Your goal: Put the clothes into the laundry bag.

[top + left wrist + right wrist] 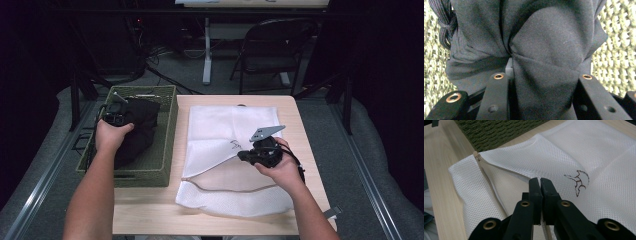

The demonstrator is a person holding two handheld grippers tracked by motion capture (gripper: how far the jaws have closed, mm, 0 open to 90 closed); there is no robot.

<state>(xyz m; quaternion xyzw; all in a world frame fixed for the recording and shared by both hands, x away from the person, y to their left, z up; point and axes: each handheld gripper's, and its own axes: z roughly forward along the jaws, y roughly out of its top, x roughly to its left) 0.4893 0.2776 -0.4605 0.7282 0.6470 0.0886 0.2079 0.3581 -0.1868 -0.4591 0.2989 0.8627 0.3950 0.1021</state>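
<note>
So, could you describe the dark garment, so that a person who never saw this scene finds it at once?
Start at the light wooden table; against its left edge stands a green woven basket. Inside it is the dark garment, bunched between the jaws of the left gripper. It is the one dark, soft item; the mesh bag on the table is white.

High view: fixed above the near side of the pale wooden bench (150, 215), facing forward and down, far enough to take in the whole top, the green woven basket (165, 150) at its left and the floor beyond.

Left gripper view: riding the left claw (116, 116), looking along its black jaws, pressed close against bunched dark cloth (544, 50), basket weave at both edges.

Right gripper view: riding the right claw (540, 185), low over the white mesh bag (599, 152), facing what seems the basket's side.

Shared with the high view: basket, cloth, bag, bench.
</note>
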